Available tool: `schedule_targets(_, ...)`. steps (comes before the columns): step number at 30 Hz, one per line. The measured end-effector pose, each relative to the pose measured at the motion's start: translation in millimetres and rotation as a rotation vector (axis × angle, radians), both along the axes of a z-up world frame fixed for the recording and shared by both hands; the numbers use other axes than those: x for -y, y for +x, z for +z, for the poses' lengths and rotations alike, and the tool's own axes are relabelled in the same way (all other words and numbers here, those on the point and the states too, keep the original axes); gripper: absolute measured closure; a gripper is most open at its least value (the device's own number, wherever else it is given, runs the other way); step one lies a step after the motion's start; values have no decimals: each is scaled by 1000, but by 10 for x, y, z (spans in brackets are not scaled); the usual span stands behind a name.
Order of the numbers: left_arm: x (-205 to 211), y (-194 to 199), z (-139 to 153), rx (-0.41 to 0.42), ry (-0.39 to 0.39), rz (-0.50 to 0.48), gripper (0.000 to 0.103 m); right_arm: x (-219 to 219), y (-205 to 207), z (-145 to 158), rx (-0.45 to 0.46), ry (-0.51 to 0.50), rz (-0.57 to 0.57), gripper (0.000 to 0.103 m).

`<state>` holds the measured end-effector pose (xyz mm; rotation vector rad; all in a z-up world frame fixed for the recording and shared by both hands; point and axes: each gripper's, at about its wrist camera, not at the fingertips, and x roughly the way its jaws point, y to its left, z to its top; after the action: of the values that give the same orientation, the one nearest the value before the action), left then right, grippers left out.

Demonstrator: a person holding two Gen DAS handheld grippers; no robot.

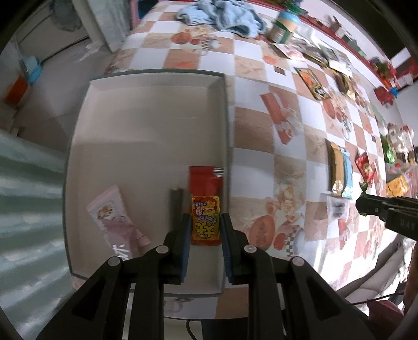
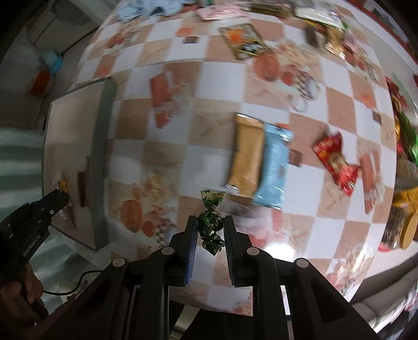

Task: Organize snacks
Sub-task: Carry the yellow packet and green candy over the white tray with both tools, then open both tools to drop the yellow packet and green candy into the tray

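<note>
Pointing down over the white box (image 1: 156, 75), my left gripper (image 1: 205, 217) is shut on an orange-yellow snack packet (image 1: 205, 206). On the box floor lie a red packet (image 1: 206, 180), a dark stick (image 1: 176, 206) and a pink packet (image 1: 112, 214). My right gripper (image 2: 210, 219) is shut on a green foil-wrapped candy (image 2: 210, 227) above the checkered tablecloth, right of the box wall (image 2: 100, 157). Each gripper also shows in the other's view: the right gripper (image 1: 363, 201) at the right edge, the left gripper (image 2: 61, 196) over the box.
A tan packet (image 2: 247, 157), a light blue packet (image 2: 274, 164) and a red packet (image 2: 337, 162) lie on the table ahead of the right gripper. More snacks crowd the far and right edges. A jar (image 1: 283, 27) and a blue cloth (image 1: 222, 15) sit at the back.
</note>
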<state>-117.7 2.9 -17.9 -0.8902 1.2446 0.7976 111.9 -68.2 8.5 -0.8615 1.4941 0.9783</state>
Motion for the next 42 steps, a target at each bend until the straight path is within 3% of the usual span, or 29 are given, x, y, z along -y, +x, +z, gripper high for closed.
schedule_targets(19, -202, -577, 7, -1, 25, 127, 79, -728, -934, 38, -15, 49, 230, 81)
schedule_targets(42, -550, -629, -67, -23, 38, 140, 79, -1317, -1563, -53, -44, 42, 372, 81)
